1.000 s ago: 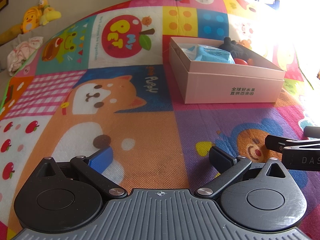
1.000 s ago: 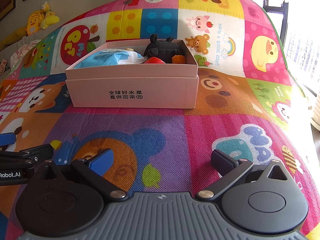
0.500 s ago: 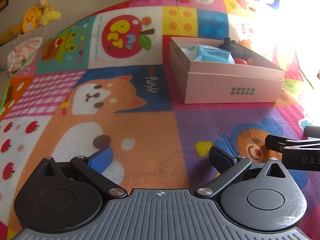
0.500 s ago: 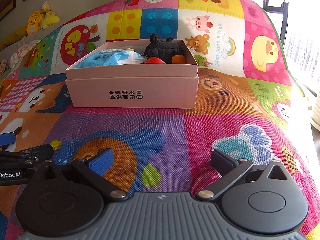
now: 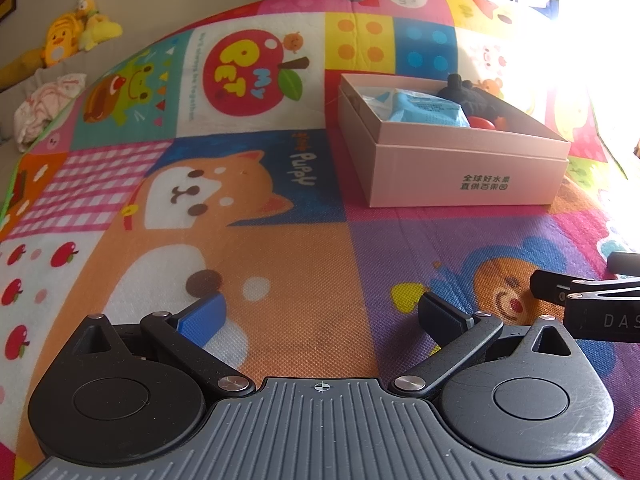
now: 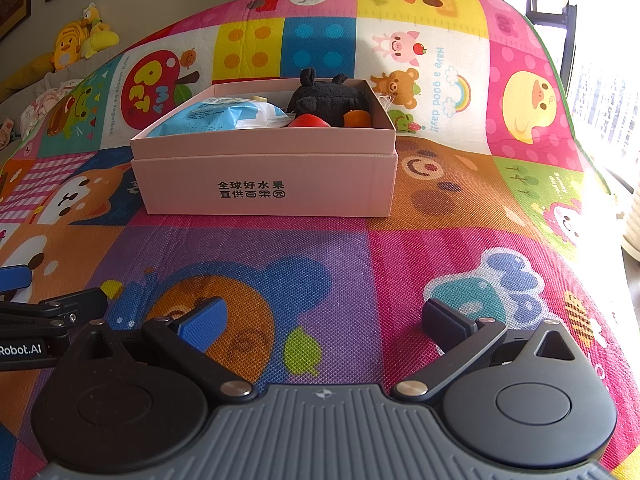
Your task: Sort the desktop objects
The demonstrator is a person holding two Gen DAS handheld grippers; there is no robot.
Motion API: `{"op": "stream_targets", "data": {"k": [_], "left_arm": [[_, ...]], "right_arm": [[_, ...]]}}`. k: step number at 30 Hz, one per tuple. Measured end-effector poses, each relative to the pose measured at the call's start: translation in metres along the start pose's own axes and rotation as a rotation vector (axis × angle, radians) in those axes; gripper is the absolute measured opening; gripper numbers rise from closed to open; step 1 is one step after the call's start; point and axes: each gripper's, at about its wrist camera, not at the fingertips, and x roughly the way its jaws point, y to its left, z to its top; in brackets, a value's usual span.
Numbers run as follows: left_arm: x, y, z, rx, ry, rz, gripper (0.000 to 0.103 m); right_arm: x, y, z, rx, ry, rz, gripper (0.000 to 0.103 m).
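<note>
A pink box (image 6: 264,176) is seen in the upper middle of the right wrist view, resting on a colourful cartoon play mat (image 6: 320,264); in the left wrist view the same box (image 5: 460,168) is found in the upper right of the frame. Inside it, a blue packet (image 6: 216,118) is laid on the left side, a black plush toy (image 6: 326,96) is set toward the back right, and a red item (image 6: 310,121) and an orange item (image 6: 357,119) are seen in front of the plush. The exact shapes of the red and orange items cannot be told.

The left gripper (image 5: 320,314) is held low over the mat at the bottom of its frame, its fingers spread wide with nothing between them. The right gripper (image 6: 324,322) is likewise held low, its fingers wide apart and nothing gripped. Both are kept well apart from the box. Yellow plush toys (image 5: 76,34) are seen at the upper left, beyond the mat.
</note>
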Motion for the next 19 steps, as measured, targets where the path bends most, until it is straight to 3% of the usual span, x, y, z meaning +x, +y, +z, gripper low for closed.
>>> {"op": "stream_targets", "data": {"k": [9, 19], "left_arm": [[-0.003, 0.002, 0.003, 0.024, 0.061, -0.024, 0.103], [-0.005, 0.01, 0.004, -0.01, 0.053, -0.059, 0.103]], "right_arm": [[0.0, 0.0, 0.0, 0.0, 0.0, 0.0, 0.103], [0.0, 0.0, 0.0, 0.0, 0.0, 0.0, 0.103]]}}
